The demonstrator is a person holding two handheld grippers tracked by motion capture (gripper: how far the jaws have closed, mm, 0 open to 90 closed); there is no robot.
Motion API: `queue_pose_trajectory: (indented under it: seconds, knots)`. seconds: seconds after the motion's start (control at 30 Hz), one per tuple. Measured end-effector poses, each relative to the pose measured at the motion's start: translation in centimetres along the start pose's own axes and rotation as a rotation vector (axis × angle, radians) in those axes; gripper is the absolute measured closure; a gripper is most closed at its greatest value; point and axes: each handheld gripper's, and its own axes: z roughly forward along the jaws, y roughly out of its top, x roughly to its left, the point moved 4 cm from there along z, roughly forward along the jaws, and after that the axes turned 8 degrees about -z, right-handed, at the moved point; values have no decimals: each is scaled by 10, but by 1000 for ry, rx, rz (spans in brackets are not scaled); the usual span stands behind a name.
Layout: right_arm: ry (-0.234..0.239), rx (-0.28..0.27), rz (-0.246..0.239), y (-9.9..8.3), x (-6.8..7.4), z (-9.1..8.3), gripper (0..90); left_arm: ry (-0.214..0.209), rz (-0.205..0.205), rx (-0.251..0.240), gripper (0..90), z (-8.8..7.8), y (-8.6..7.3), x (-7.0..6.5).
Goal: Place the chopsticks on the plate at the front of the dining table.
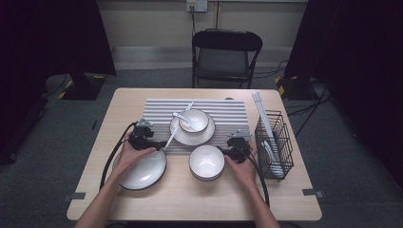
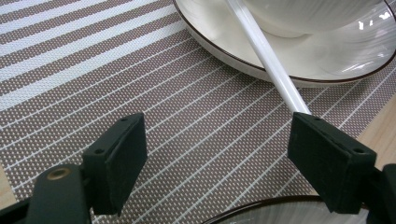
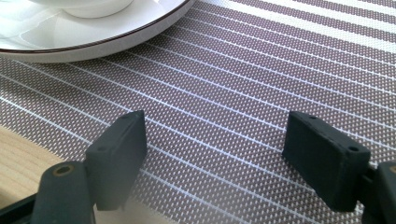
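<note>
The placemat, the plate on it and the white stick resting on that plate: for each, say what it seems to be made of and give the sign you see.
Placemat: probably woven vinyl or fabric; a fine mesh weave, brown and white stripes, matte.
Plate: likely glazed ceramic; white, glossy highlights, dark rim line.
White stick: smooth and glossy, perhaps plastic or ceramic; the look leaves it open.

2 plates point(image 1: 140, 172), 2 bowls point(image 1: 206, 162), 1 spoon point(image 1: 182, 118)

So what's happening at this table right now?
A person is laying a table with a hand-held gripper in each hand. The left gripper hangs open over the striped mat, a white chopstick ending by one jaw, unheld. The right gripper is open too, empty. A bowl with a spoon sits on the plate.
</note>
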Motion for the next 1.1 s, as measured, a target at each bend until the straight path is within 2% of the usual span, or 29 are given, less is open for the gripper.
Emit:
queue_pose_trajectory:
  seconds: [0.2, 0.3, 0.37, 0.53, 0.67, 0.7, 0.97, 1.07, 1.1]
  knots:
    - [0, 0, 1, 0, 0, 0, 210, 1, 14, 8, 196, 0, 0, -2]
    - [0, 0, 1, 0, 0, 0, 210, -2, 18, -4, 209, 0, 2, -5]
    - [0, 0, 0, 0, 0, 0, 210, -4, 4, -9, 214, 1, 2, -6]
    - [0, 0, 0, 0, 0, 0, 210, -7, 14, -9, 211, 1, 3, -7]
    - [0, 0, 0, 0, 0, 0, 210, -4, -1, -7, 211, 0, 3, -4]
    - [0, 0, 0, 0, 0, 0, 210, -15, -5, -6, 207, 0, 3, -4]
    - [0, 0, 0, 0, 0, 0, 210, -19, 16, 0, 203, 2, 3, -8]
    - [0, 0, 0, 0, 0, 0, 210, -8, 23, -4, 202, 3, 3, -9]
    - [0, 0, 0, 0, 0, 0, 210, -21, 16, -1, 202, 3, 3, -10]
